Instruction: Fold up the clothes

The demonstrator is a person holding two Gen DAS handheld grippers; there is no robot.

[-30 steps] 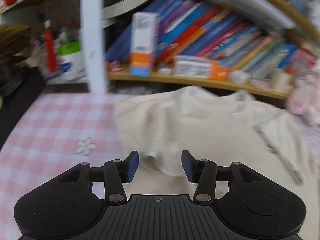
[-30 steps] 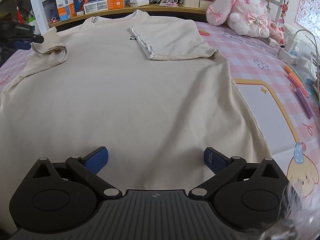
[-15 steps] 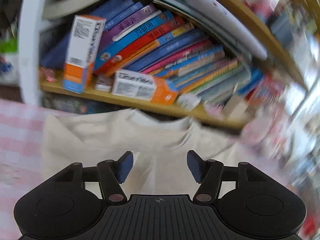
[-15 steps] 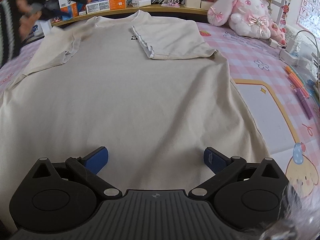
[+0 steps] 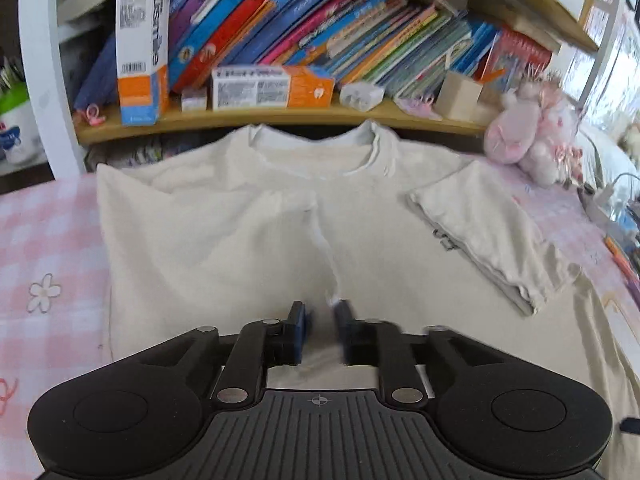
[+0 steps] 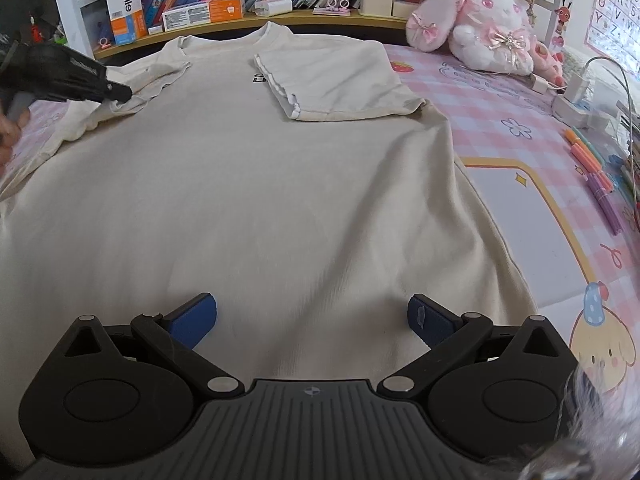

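Observation:
A cream T-shirt (image 6: 248, 184) lies flat on the pink checked table, collar toward the bookshelf; it also shows in the left wrist view (image 5: 380, 232). Its right sleeve (image 6: 340, 80) is folded inward onto the chest. My left gripper (image 5: 322, 332) is nearly shut, pinching the hem of the left sleeve (image 5: 256, 240), which lies folded over the chest; it shows in the right wrist view (image 6: 116, 94) at the shirt's left shoulder. My right gripper (image 6: 312, 318) is open and empty above the shirt's lower part.
A wooden shelf (image 5: 280, 114) with books and boxes runs behind the collar. A pink plush toy (image 6: 476, 28) sits at the back right. Chargers with cables (image 6: 572, 92) and coloured pens (image 6: 596, 176) lie on the right. The pink tablecloth (image 5: 44, 248) extends left.
My left gripper has closed on the left sleeve hem and carried it inward over the chest. The right gripper has not moved.

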